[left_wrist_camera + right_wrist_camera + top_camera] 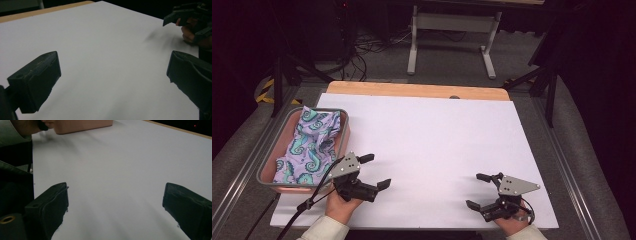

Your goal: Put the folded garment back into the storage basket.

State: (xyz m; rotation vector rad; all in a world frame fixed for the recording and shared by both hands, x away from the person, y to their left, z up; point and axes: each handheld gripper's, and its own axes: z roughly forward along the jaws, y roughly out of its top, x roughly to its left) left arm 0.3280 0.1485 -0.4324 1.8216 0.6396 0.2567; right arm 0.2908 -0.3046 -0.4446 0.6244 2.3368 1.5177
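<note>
Two grippers idle on white sheet [437,135], jaws spread wide, nothing held: left gripper [378,171] at 7 o'clock, right gripper [478,190] at 5. Seahorse-print cloth [309,142] bunched in pink basket [343,135], table's 9 o'clock, just beside left gripper. Likely step: lift cloth out. Pinch raised fold, clear rim, avoid dragging basket.

A lab or recording studio: black curtains surround a white-covered table [437,135], loose cables [367,47] trail over grey carpet at upper left, and tripod legs [294,67] flank it.
</note>
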